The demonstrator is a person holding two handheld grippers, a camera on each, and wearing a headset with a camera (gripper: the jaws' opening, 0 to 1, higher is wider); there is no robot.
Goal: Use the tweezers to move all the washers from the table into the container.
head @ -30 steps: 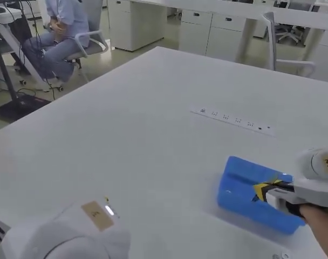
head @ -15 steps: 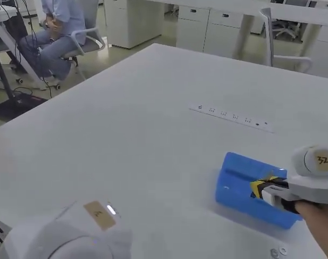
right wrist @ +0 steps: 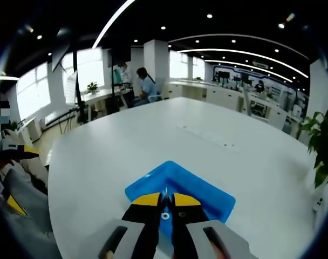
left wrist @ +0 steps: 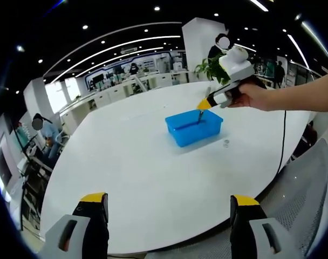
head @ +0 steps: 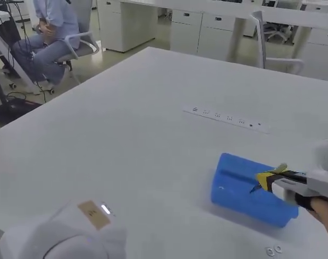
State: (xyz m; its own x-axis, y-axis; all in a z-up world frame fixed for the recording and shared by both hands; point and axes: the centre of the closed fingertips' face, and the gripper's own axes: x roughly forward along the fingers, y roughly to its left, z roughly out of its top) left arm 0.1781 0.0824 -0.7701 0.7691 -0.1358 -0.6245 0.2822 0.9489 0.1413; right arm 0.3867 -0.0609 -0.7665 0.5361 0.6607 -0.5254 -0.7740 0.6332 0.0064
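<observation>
Tweezers (left wrist: 200,115): sat clamped between the shut jaws of the right gripper (head: 270,179), tips angled down inside the container (head: 231,194); too small to tell whether anything was pinched in the tips.
Left gripper (left wrist: 168,200): hung nearest, low by the near edge of the table (head: 126,135), jaws spread wide with nothing between them, well apart from the work.
Washers (head: 273,250): two made out, lying side by side on the table just beside the container's near right corner, outside it.
Container: blue and open-topped, stood flat on the table under the tweezers; contents not legible.
Power strip (head: 226,117): lay flat beyond the container, well apart from it.
Seated person (head: 48,32): far off on a chair past the table, took no part in the work.
Change: mostly camera drift in the head view over the last second; measured against the container, the right gripper eased back a little toward the right rim, tips kept inside; container and washers kept their places.
Meaning for the task: judged as the drop stage of one carry, or just past it; at least two pieces left on the table, so not finished; next probably a short swing to that near pair, demanding fine tip placement on thin, flat, slippery metal.
</observation>
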